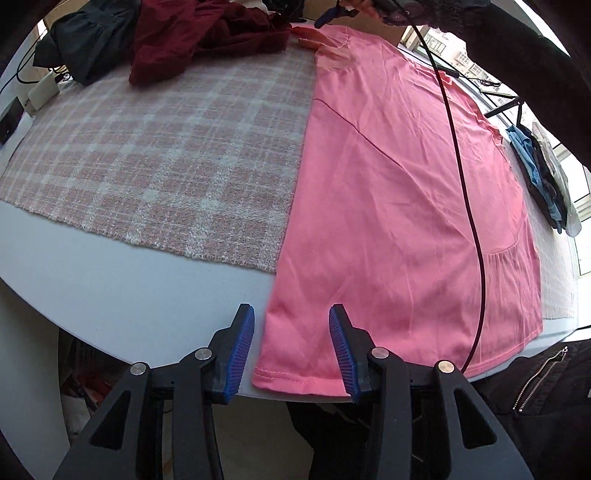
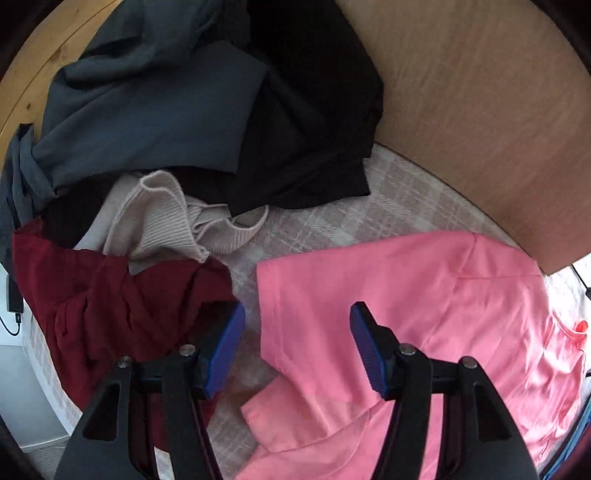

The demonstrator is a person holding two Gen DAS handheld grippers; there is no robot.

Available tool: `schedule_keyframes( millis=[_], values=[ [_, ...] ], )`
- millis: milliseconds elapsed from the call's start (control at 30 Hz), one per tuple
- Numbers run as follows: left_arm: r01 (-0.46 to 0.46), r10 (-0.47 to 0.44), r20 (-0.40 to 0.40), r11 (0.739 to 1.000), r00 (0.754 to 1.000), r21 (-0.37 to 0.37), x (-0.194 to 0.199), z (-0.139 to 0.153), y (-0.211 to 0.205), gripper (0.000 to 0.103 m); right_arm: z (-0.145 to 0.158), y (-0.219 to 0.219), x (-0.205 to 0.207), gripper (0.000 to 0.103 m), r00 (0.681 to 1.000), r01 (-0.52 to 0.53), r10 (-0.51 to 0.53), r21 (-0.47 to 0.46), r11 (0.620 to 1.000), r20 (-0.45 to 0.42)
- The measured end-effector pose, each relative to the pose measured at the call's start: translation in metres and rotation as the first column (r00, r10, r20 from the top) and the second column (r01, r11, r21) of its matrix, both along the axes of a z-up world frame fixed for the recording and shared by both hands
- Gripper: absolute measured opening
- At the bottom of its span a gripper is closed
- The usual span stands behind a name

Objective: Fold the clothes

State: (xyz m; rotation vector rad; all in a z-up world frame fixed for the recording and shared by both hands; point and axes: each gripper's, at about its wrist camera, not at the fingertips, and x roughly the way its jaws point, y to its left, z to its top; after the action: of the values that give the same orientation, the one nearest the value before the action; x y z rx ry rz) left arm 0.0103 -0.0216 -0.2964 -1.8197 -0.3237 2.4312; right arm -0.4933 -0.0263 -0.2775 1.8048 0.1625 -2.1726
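Observation:
A pink T-shirt [image 1: 399,192] lies flat and partly folded lengthwise on a pink plaid cloth [image 1: 166,158] over a white table. My left gripper [image 1: 291,343] is open at the shirt's near hem corner, its jaws straddling the hem edge without closing on it. My right gripper [image 2: 297,343] is open above the shirt's far end [image 2: 406,295], near a folded sleeve; it also shows at the top of the left wrist view [image 1: 327,16].
A pile of clothes sits at the far end: maroon [image 2: 110,306], beige knit [image 2: 159,221], grey-blue [image 2: 147,110] and black [image 2: 310,122]. A wooden board [image 2: 480,110] stands behind. More clothes hang at right [image 1: 543,177]. A black cable [image 1: 469,206] crosses the shirt.

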Motion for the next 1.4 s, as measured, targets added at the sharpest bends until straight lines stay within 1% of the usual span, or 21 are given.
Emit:
schedule_keyframes(
  millis=[67, 167, 300, 433, 533, 633, 767, 900, 967, 1033, 1100, 1200, 1233, 1267, 1300, 1367, 1400],
  values=[
    [0.006, -0.006, -0.002, 1.000, 1.000, 0.005, 0.000, 0.001, -0.003, 0.040, -0.003, -0.007, 0.000, 0.059, 1.000, -0.009, 0.009, 0.019, 1.000, 0.013],
    [0.010, -0.010, -0.006, 1.000, 1.000, 0.015, -0.001, 0.001, -0.006, 0.040, -0.007, -0.014, 0.000, 0.059, 1.000, -0.026, 0.025, 0.100, 0.995, 0.008],
    [0.011, -0.010, -0.007, 1.000, 1.000, 0.026, 0.002, 0.001, -0.010, 0.040, -0.003, -0.005, 0.003, 0.059, 1.000, -0.008, 0.006, 0.079, 0.997, 0.029],
    [0.015, -0.014, -0.006, 0.999, 1.000, 0.030, 0.007, 0.002, -0.017, 0.040, 0.021, 0.014, 0.011, 0.059, 0.999, 0.017, -0.016, 0.027, 0.999, -0.035],
    [0.018, -0.018, -0.006, 0.999, 1.000, 0.029, 0.008, 0.002, -0.018, 0.040, 0.013, 0.017, 0.013, 0.058, 1.000, 0.005, -0.005, 0.075, 0.997, -0.004],
    [0.019, -0.019, -0.006, 0.999, 1.000, 0.029, 0.012, 0.004, -0.024, 0.040, 0.006, 0.011, 0.017, 0.058, 1.000, -0.025, 0.024, 0.062, 0.998, 0.020],
    [0.019, -0.019, -0.005, 0.999, 1.000, 0.027, 0.006, 0.007, -0.019, 0.040, -0.004, -0.001, 0.023, 0.058, 0.998, -0.059, 0.056, 0.120, 0.991, 0.026],
    [0.018, -0.017, -0.007, 0.999, 1.000, 0.031, 0.007, 0.008, -0.019, 0.040, -0.010, -0.007, 0.020, 0.058, 0.998, -0.059, 0.056, 0.137, 0.989, 0.028],
    [0.016, -0.015, -0.010, 0.999, 1.000, 0.033, 0.008, 0.009, -0.022, 0.040, -0.012, -0.011, 0.022, 0.065, 0.996, -0.087, 0.085, 0.143, 0.986, 0.021],
    [0.013, -0.013, -0.012, 0.999, 1.000, 0.036, 0.012, 0.010, -0.026, 0.040, -0.011, -0.012, 0.026, 0.065, 0.992, -0.123, 0.123, 0.142, 0.982, 0.005],
    [0.010, -0.010, -0.011, 0.999, 1.000, 0.036, 0.015, 0.010, -0.029, 0.040, -0.010, -0.008, 0.028, 0.066, 0.992, -0.127, 0.127, 0.124, 0.984, 0.005],
    [0.017, -0.016, -0.011, 1.000, 1.000, 0.021, 0.016, 0.011, -0.027, 0.040, -0.007, -0.005, 0.031, 0.058, 0.992, -0.122, 0.123, 0.127, 0.984, 0.000],
    [0.018, -0.018, -0.012, 1.000, 1.000, 0.015, 0.015, 0.011, -0.027, 0.037, -0.006, -0.002, 0.031, 0.053, 0.993, -0.116, 0.117, 0.126, 0.985, 0.000],
    [0.019, -0.019, -0.011, 1.000, 1.000, 0.009, 0.014, 0.011, -0.024, 0.036, -0.004, 0.001, 0.031, 0.046, 0.994, -0.108, 0.109, 0.125, 0.986, 0.000],
    [0.021, -0.021, -0.011, 1.000, 1.000, 0.003, 0.012, 0.010, -0.021, 0.034, -0.003, 0.006, 0.030, 0.043, 0.995, -0.098, 0.098, 0.112, 0.989, 0.007],
    [0.019, -0.019, -0.008, 1.000, 1.000, -0.007, 0.009, 0.011, -0.020, 0.023, 0.000, 0.016, 0.028, 0.034, 0.997, -0.076, 0.074, 0.083, 0.994, 0.024],
    [0.016, -0.016, -0.007, 1.000, 1.000, -0.012, 0.010, 0.011, -0.021, 0.021, 0.001, 0.018, 0.028, 0.030, 0.997, -0.076, 0.074, 0.088, 0.993, 0.026]
  ],
)
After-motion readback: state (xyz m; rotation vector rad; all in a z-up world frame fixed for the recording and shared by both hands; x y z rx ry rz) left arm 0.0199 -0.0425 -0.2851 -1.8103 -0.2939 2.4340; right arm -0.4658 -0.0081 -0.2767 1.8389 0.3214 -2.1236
